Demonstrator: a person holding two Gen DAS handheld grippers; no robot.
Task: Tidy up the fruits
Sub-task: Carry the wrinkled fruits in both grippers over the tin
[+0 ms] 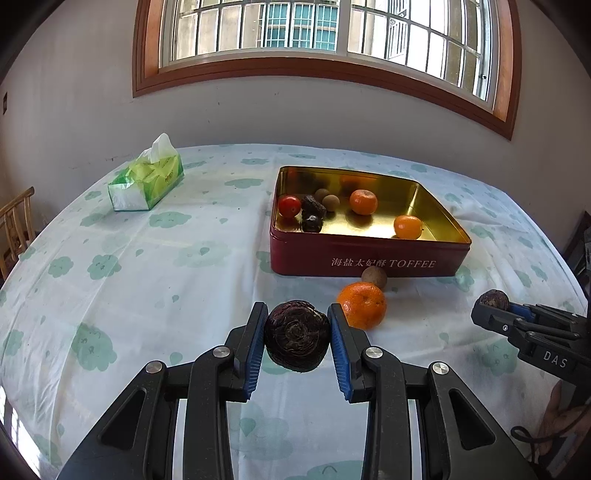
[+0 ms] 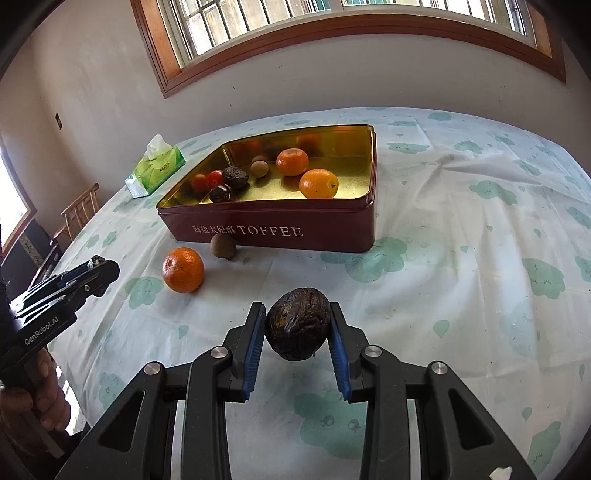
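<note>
Now we're mid-carry w/ both tongs: left gripper [image 1: 297, 341] pinching a dark wrinkled fruit [image 1: 296, 335], right gripper [image 2: 297, 338] pinching another [image 2: 297, 323]; next, probably lift both over the toffee tin [image 1: 369, 258] ahead & drop them in.

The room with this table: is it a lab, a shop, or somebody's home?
Most likely a home dining room: a cloud-print tablecloth, a tissue pack, a reused toffee tin and a wooden chair under a barred window.
</note>
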